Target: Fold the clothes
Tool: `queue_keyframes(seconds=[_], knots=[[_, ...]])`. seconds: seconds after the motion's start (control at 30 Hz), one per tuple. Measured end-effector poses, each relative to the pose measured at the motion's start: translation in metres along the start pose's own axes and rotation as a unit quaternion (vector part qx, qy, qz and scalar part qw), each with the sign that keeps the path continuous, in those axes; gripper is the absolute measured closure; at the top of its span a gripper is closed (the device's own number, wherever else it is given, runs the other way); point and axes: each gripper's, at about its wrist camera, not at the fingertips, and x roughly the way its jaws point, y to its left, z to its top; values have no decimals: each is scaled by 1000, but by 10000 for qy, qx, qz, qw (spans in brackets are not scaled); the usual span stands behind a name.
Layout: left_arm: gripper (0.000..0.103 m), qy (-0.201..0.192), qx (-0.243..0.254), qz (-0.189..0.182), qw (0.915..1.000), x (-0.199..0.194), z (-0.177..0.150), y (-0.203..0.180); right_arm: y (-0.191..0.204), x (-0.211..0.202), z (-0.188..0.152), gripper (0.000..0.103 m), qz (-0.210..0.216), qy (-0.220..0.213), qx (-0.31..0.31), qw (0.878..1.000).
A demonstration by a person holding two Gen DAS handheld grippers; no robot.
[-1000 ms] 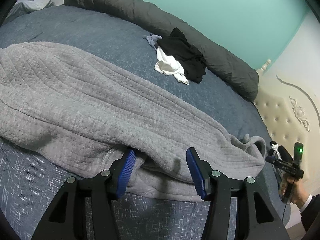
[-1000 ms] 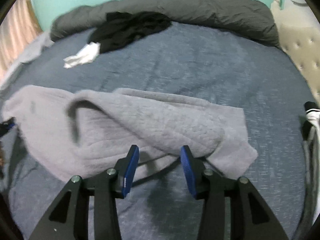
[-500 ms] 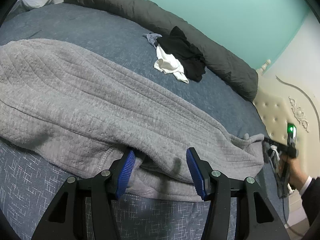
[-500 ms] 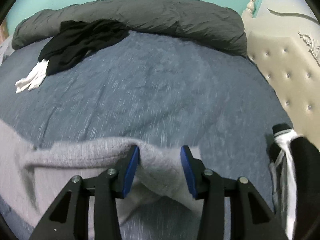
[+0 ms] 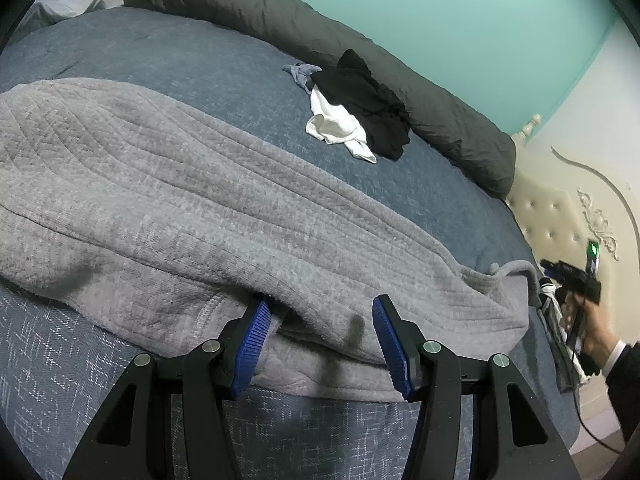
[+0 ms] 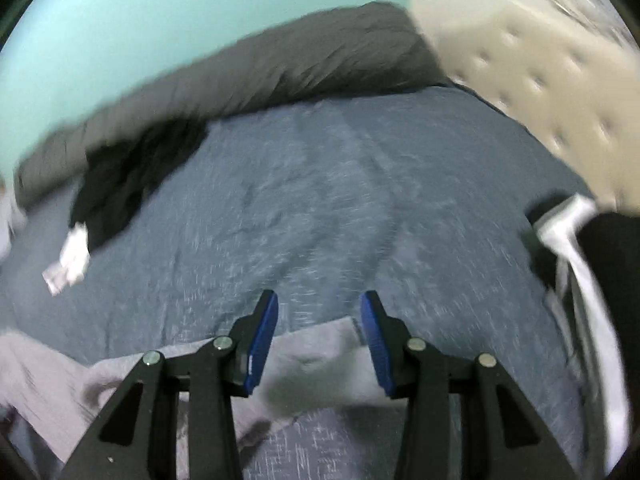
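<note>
A big grey ribbed garment lies spread across the blue bed cover. My left gripper is open at the garment's near edge, and a thick fold of cloth sits between its blue pads without being pinched. My right gripper is also open, over the garment's right end, which lies between and below its fingers. The right wrist view is blurred by motion. At the far right of the left wrist view, a person's hand holds the right tool beyond the garment's end.
A heap of black and white clothes lies further back on the bed, in front of a rolled dark grey duvet. A cream tufted headboard stands to the right. Black and white clothing hangs at the bed's right edge.
The right gripper has swung right and forward, so the garment's end now sits low between its fingers. The left gripper has hardly moved. Both stay open.
</note>
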Motion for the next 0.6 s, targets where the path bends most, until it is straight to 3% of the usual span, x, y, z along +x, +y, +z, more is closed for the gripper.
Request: queue_keyframes(seconds=[0.1,0.33,0.6], knots=[[46,-11,-57,-32,10000,-1,0,1,-18,-14,-25,59,241,-152,16,9996],[46,-14,70,67,10000,0,-1,-4,-12,6,-65,59,135,433,-409,9981],[46,11,181,152,9997,5,-3,-5,-1,35,-18,59,-176,264,-65,9995]])
